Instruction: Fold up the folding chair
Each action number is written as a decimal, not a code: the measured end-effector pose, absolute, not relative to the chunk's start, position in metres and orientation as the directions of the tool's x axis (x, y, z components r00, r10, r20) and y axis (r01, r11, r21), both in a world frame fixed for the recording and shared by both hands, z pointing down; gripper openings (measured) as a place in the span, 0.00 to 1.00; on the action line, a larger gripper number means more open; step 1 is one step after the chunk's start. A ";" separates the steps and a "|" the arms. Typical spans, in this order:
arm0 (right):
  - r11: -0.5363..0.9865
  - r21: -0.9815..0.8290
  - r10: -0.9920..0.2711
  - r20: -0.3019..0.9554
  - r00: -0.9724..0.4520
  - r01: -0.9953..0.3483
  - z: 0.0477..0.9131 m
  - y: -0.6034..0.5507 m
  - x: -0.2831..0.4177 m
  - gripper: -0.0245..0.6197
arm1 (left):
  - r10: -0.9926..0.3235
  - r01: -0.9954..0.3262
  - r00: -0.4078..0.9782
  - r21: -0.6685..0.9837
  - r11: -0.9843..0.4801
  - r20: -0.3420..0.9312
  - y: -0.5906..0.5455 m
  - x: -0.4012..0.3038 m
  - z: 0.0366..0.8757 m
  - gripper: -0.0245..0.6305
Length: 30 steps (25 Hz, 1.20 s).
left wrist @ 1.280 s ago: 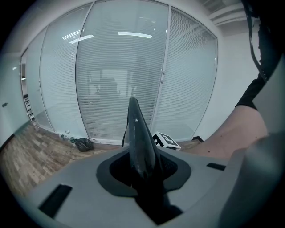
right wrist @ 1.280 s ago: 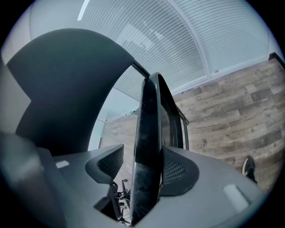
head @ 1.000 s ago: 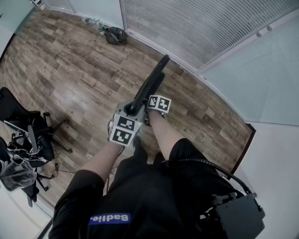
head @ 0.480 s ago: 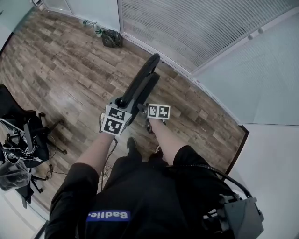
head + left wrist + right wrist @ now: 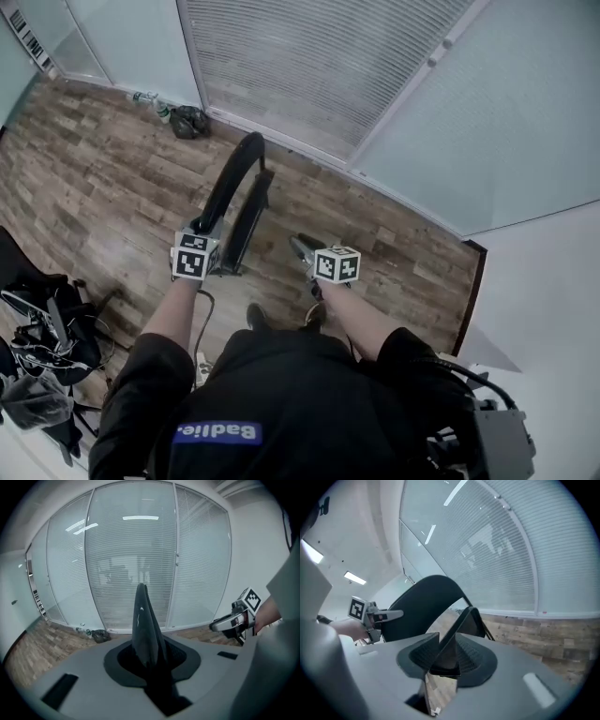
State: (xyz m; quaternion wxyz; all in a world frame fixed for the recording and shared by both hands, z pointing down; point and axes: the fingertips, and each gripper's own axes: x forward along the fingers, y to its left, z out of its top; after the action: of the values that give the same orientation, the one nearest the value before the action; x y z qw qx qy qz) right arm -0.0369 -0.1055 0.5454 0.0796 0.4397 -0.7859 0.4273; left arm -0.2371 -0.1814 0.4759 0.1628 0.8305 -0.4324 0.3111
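The left gripper pinches the top end of the black folding chair, which stands folded flat and tilted on the wood floor, near the floor's edge along the glass wall with blinds. The right gripper hangs beside the chair without touching it; its jaws have just been closing to a narrow gap, with nothing between them

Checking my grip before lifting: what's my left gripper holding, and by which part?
The folding chair, jaws shut on the top edge of its backrest.
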 end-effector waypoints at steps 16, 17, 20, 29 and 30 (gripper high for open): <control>0.505 -0.442 -0.773 0.150 -0.616 -0.741 0.356 -0.019 0.052 0.04 | -0.626 -0.820 0.388 -0.056 -0.569 0.676 -0.162 -0.208 0.470 0.16; 0.523 -0.440 -0.773 0.116 -0.623 -0.730 0.346 -0.016 0.052 0.04 | -0.625 -0.819 0.388 -0.057 -0.570 0.678 -0.162 -0.207 0.470 0.16; 0.561 -0.415 -0.770 0.058 -0.636 -0.717 0.324 -0.006 0.053 0.04 | -0.629 -0.820 0.384 -0.063 -0.569 0.676 -0.162 -0.205 0.467 0.16; 0.592 -0.368 -0.766 0.017 -0.642 -0.717 0.303 0.015 0.069 0.04 | -0.640 -0.824 0.375 -0.076 -0.562 0.671 -0.157 -0.199 0.467 0.16; 0.594 -0.366 -0.766 0.018 -0.643 -0.717 0.303 0.016 0.069 0.04 | -0.642 -0.825 0.373 -0.076 -0.559 0.670 -0.158 -0.200 0.468 0.16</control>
State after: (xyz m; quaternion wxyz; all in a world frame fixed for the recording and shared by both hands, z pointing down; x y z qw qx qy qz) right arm 0.0686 0.0156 0.3034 -0.0708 0.4166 -0.8898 0.1723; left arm -0.1997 -0.1577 0.4679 0.1370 0.8172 -0.4490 0.3345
